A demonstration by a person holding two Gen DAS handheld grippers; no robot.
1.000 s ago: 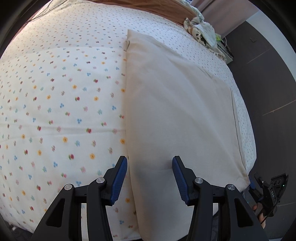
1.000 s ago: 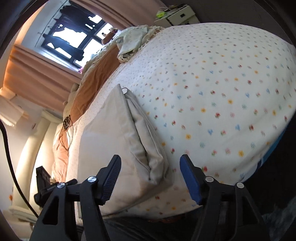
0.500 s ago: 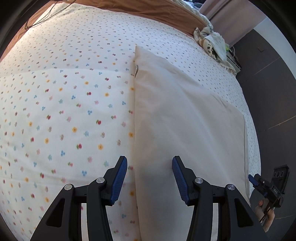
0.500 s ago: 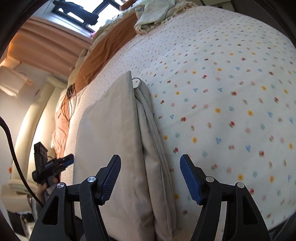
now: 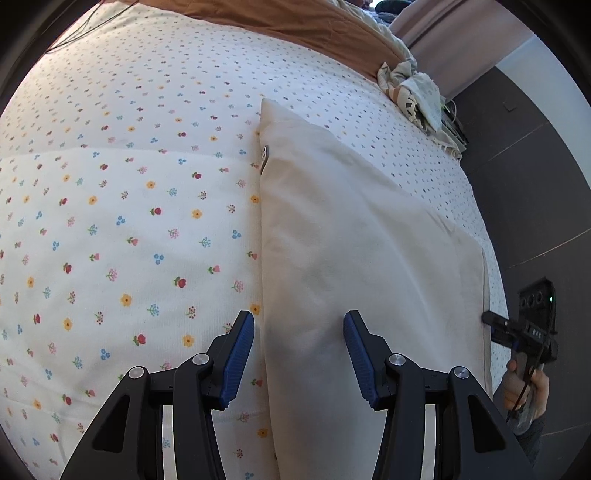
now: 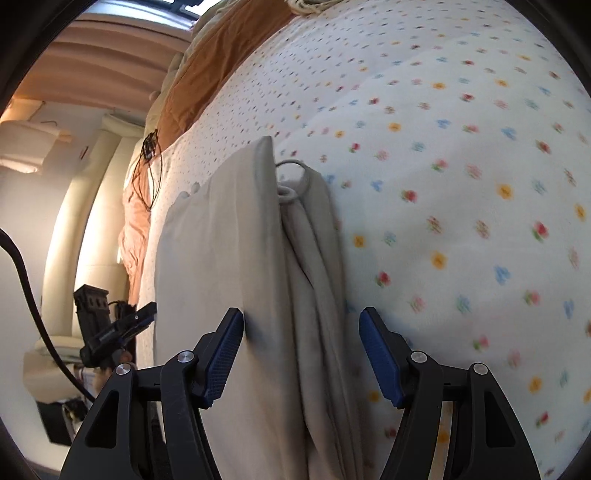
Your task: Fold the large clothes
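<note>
A large beige cloth (image 5: pixel 351 229) lies folded into a long slab on the flowered bed cover (image 5: pixel 129 221). My left gripper (image 5: pixel 298 332) hangs open over the cloth's left edge, one finger above the bed cover and the other above the cloth. In the right wrist view the cloth (image 6: pixel 221 251) shows its stacked layers and a metal ring (image 6: pixel 291 166) at the far corner. My right gripper (image 6: pixel 301 328) is open and straddles those layered folds, with the left pad (image 6: pixel 229 339) close against the top layer. Each view shows the other gripper at the cloth's opposite side: the right gripper (image 5: pixel 517 328) and the left gripper (image 6: pixel 122 325).
A brown blanket (image 5: pixel 295 26) lies across the head of the bed, with a crumpled pile of cloth (image 5: pixel 413 92) beside it. Dark floor (image 5: pixel 524 192) runs along the bed's right side. Black cables (image 6: pixel 147 166) lie near the bed's far left edge.
My right gripper has swung from the cloth's near corner to sit over its layered long edge, pointing lower. The left gripper has shifted a little along the cloth's left edge. Both stay open.
</note>
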